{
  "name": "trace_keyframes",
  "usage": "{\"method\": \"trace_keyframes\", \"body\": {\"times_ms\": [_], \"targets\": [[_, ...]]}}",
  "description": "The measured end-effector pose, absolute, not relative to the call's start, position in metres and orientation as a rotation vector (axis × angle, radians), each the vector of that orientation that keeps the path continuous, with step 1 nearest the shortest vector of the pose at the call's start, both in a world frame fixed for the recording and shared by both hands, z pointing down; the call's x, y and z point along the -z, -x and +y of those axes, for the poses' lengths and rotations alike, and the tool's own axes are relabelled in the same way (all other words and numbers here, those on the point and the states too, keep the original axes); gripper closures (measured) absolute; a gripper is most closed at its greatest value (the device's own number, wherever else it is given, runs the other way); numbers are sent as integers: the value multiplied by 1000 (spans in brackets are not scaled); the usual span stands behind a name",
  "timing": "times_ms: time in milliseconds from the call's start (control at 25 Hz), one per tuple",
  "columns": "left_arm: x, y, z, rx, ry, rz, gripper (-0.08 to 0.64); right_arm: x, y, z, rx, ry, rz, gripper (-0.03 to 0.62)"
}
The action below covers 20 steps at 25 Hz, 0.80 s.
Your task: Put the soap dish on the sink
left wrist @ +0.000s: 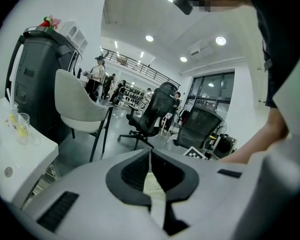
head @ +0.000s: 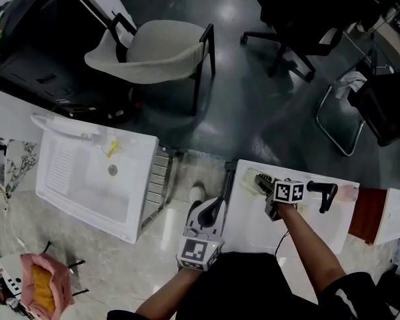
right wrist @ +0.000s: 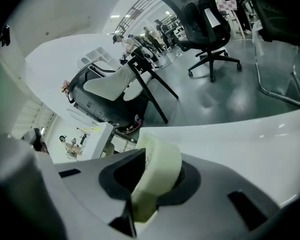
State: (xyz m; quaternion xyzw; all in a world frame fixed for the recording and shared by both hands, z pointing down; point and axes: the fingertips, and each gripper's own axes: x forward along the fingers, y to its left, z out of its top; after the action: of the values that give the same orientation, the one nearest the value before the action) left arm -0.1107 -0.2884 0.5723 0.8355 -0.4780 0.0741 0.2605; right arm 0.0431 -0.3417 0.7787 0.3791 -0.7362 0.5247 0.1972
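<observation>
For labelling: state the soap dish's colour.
Pale yellow soap dish, clearest in the right gripper view.

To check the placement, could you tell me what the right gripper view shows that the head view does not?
Only the right gripper view: the soap dish between the parted jaws of the right hand-held gripper, a gap on one side. Only the head view: a second sink, the black tap, the left hand-held gripper. Both: the white sink and the pale chair.
</observation>
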Motion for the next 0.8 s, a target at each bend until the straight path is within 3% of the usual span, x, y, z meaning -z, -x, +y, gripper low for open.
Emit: {"method": "trace_keyframes", "body": {"times_ms": [800], "targets": [[-570, 81, -283, -218, -2306, -1223, 540, -791, -60, -348, -1519, -1035, -2059, 462]]}}
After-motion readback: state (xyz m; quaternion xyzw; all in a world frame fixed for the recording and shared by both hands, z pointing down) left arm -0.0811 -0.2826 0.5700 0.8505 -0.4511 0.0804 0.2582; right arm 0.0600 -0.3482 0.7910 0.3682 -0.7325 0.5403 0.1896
